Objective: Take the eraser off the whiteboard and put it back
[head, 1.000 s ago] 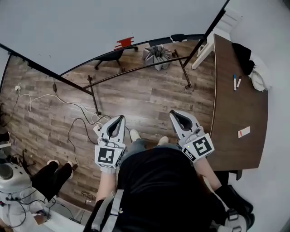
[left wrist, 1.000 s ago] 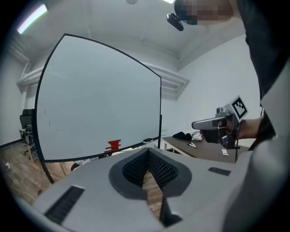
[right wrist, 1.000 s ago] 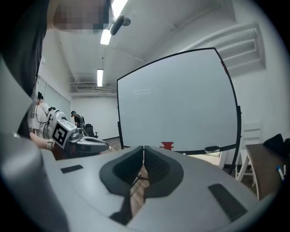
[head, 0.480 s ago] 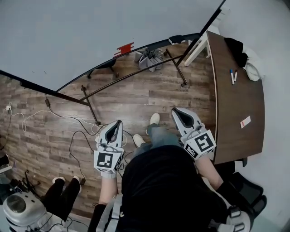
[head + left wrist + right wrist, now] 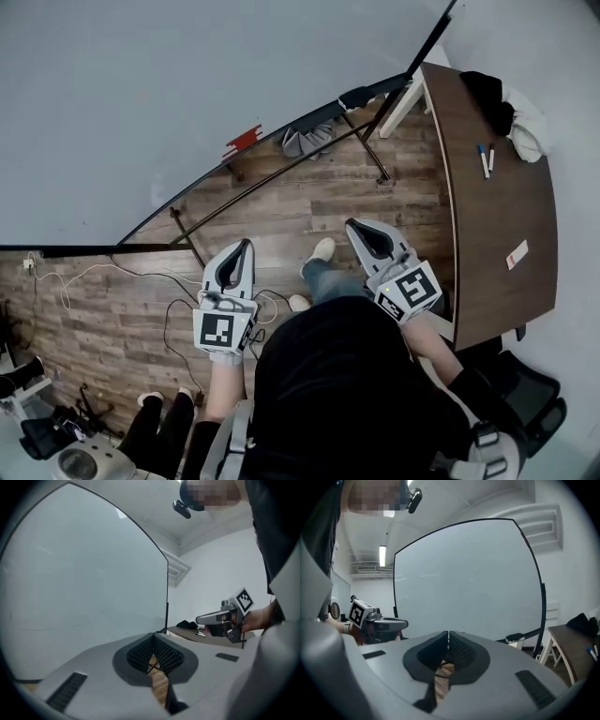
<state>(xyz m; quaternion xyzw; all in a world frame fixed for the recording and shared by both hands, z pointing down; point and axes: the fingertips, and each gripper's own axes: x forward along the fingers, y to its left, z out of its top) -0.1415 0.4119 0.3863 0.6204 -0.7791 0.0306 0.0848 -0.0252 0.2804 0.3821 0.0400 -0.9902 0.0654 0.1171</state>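
Two grey hand-held tools in the head view, left gripper (image 5: 246,247) and right gripper (image 5: 356,228), sit well short of the small red eraser (image 5: 243,141) at the wide white whiteboard's (image 5: 141,112) lower edge. Left gripper view: jaws together, empty. Right gripper view: likewise. Pickup apparently not begun.

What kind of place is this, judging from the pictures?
Probably an office or meeting room: a large whiteboard, a long brown table with markers on it, and wood-look flooring.
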